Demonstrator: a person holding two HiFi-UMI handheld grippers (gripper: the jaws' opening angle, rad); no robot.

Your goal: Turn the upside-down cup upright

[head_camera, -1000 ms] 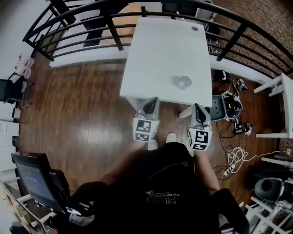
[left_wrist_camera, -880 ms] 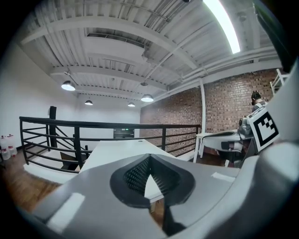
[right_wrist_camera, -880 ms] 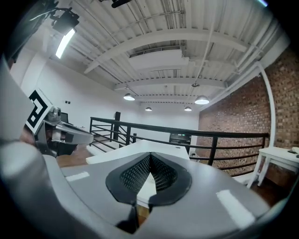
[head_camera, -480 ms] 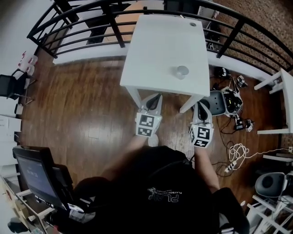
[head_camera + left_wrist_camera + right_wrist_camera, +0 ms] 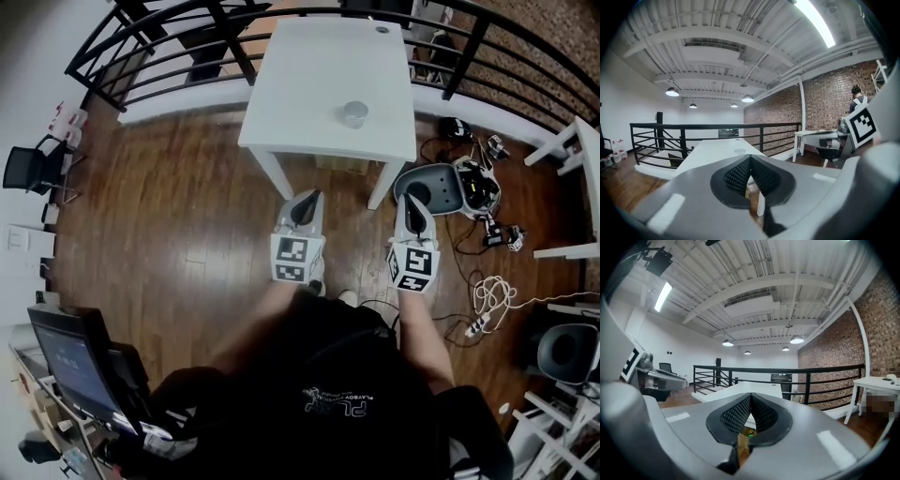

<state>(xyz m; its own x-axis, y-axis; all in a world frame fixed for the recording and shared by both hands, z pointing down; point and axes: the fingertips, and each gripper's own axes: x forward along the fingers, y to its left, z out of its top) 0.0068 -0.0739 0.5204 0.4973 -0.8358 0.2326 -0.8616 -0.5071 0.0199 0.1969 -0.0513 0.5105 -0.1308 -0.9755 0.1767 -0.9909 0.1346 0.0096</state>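
With left tongs [image 5: 309,195] and right tongs [image 5: 410,199] both pressed together, empty, short of the bench [image 5: 300,84], step in, part one pair, meet the upside-down cup [image 5: 353,113] side-on.

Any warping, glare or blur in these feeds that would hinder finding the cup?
Head view: heavy fisheye bends the railing, yet the cup on the table is sharp and evenly lit. Left gripper view: dark corners, a glaring ceiling light. Right gripper view: dark corners too, no harsh glare.
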